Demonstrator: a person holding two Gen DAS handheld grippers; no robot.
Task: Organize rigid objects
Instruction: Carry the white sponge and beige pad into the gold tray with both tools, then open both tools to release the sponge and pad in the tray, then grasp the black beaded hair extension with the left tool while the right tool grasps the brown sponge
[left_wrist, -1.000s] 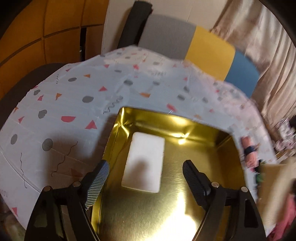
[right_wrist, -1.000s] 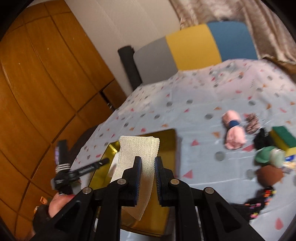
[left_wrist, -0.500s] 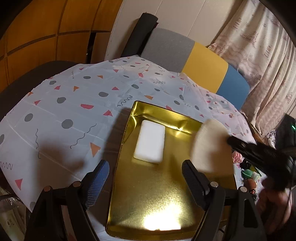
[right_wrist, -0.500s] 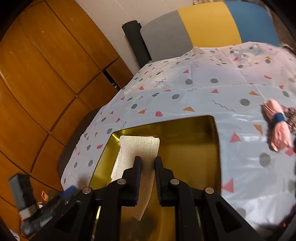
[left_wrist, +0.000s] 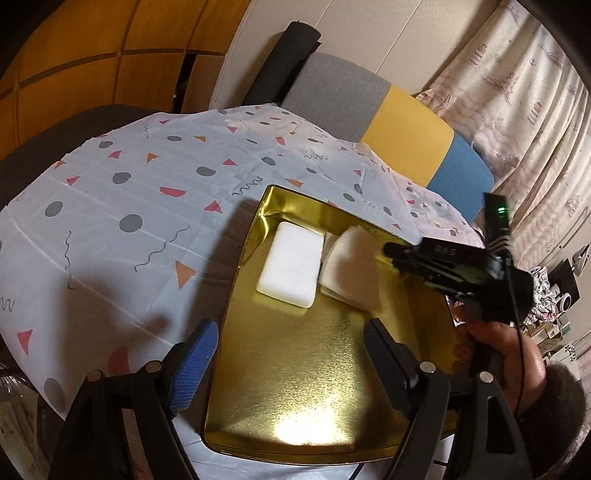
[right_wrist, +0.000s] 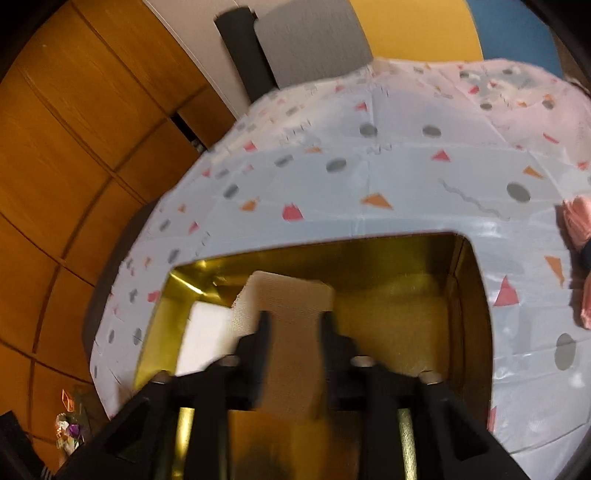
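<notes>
Patterned tablecloth (left_wrist: 147, 206) under gold tray (left_wrist: 314, 387); right gripper (right_wrist: 291, 325) just parted, releasing gauze pad (right_wrist: 291, 295) beside white block (left_wrist: 291, 269); left gripper (left_wrist: 288, 350) wide, empty, likely steadying tray.

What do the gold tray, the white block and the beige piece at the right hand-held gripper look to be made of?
Gold rectangular tray: probably metal or foil-faced card, glossy, mirroring a light glare. White rectangular block: matte, rounded corners, possibly foam or soap. Beige woven piece: gauze-like fabric with a visible mesh weave.
</notes>
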